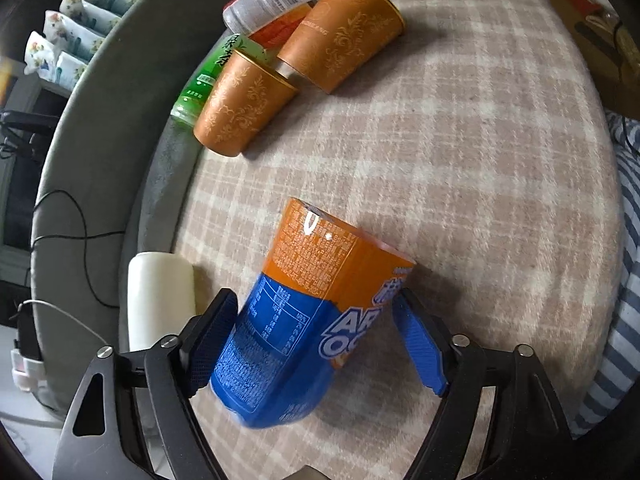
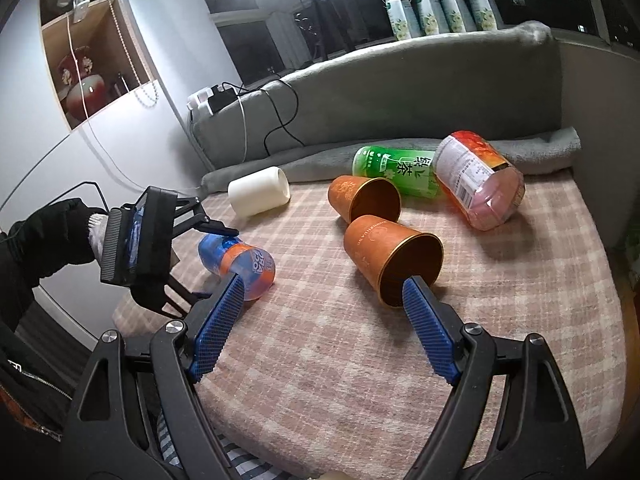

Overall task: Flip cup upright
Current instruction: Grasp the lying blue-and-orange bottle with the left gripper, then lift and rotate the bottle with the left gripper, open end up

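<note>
Two orange cups with gold rims lie on their sides on the plaid blanket: one nearer [image 2: 390, 258] [image 1: 340, 36] and one farther [image 2: 364, 200] [image 1: 244, 104]. My right gripper [image 2: 324, 286] is open, its right finger [image 2: 424, 316] in front of the nearer cup's mouth, holding nothing. My left gripper [image 1: 314, 304] [image 2: 180, 248] is open around a blue-and-orange bottle [image 1: 304, 312] [image 2: 240, 260] lying on its side; the left pad touches it, the right pad stands apart.
A white cup [image 2: 260, 192] [image 1: 158, 300] lies at the blanket's left edge. A green tea bottle [image 2: 396, 172] and a red-labelled bottle [image 2: 476, 178] lie behind the cups. A grey cushion [image 2: 400, 100] with cables borders the far side.
</note>
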A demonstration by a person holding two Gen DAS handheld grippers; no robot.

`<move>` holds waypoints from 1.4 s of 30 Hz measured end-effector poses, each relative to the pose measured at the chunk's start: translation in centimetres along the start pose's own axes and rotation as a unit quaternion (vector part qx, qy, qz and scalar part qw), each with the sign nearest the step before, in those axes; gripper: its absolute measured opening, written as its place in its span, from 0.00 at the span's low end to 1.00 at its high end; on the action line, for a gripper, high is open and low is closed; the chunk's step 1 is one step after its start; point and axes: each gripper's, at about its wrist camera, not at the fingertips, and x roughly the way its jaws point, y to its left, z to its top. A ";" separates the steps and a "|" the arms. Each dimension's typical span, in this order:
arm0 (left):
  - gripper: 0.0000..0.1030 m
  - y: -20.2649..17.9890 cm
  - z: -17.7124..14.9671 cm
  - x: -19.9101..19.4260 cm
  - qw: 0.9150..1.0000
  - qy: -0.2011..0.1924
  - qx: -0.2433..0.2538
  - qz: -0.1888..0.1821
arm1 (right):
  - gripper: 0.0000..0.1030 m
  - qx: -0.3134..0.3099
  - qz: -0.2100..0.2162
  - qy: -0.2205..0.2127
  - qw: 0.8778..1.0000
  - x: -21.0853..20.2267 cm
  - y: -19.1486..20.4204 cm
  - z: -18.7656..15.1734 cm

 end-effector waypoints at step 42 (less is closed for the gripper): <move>0.60 8.0 1.4 0.8 0.952 -0.097 -0.267 -0.117 | 0.82 0.086 -0.026 -0.023 0.996 -0.8 -2.6 -0.6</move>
